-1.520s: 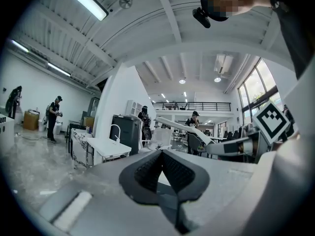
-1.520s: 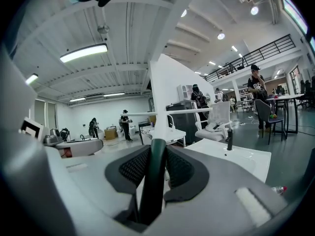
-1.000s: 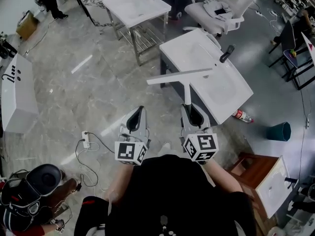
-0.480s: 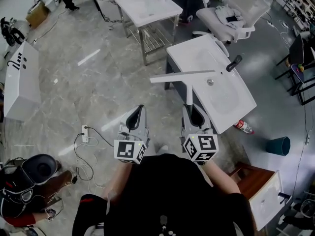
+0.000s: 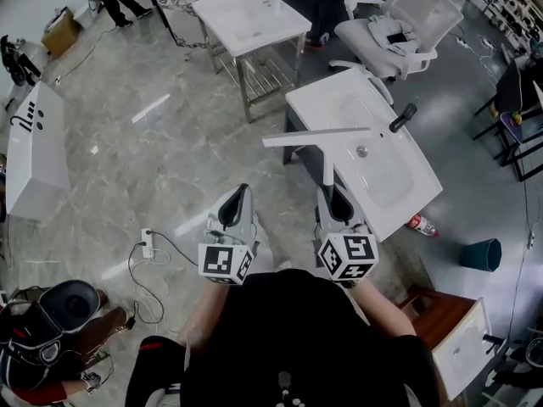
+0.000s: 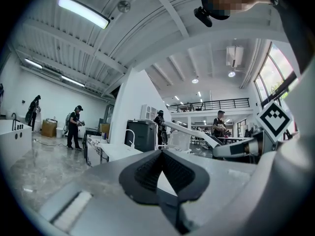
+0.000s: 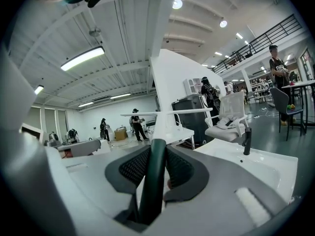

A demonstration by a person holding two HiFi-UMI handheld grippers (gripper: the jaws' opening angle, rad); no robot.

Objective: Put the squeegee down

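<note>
A white squeegee [image 5: 316, 136] stands upright in my right gripper [image 5: 333, 198]. Its long blade lies crosswise above the near left edge of a white sink basin [image 5: 392, 195]. In the right gripper view the jaws are shut on the squeegee's dark green handle [image 7: 152, 176], and the white blade [image 7: 167, 113] shows ahead. My left gripper [image 5: 239, 200] hangs beside it over the marble floor. In the left gripper view its pads [image 6: 147, 168] meet at the tips, with nothing between them.
The sink has a black faucet [image 5: 402, 117]. Behind it are a white table [image 5: 280, 30] and an office chair [image 5: 399, 24]. On the floor are a bottle [image 5: 421, 224], a teal bin [image 5: 481, 253] and a power strip with its cable [image 5: 147, 242]. A wooden cabinet [image 5: 441, 299] stands at the right.
Both grippers have drifted a little across the floor beside the sink, with the squeegee still upright in the right one. Neither grip has changed.
</note>
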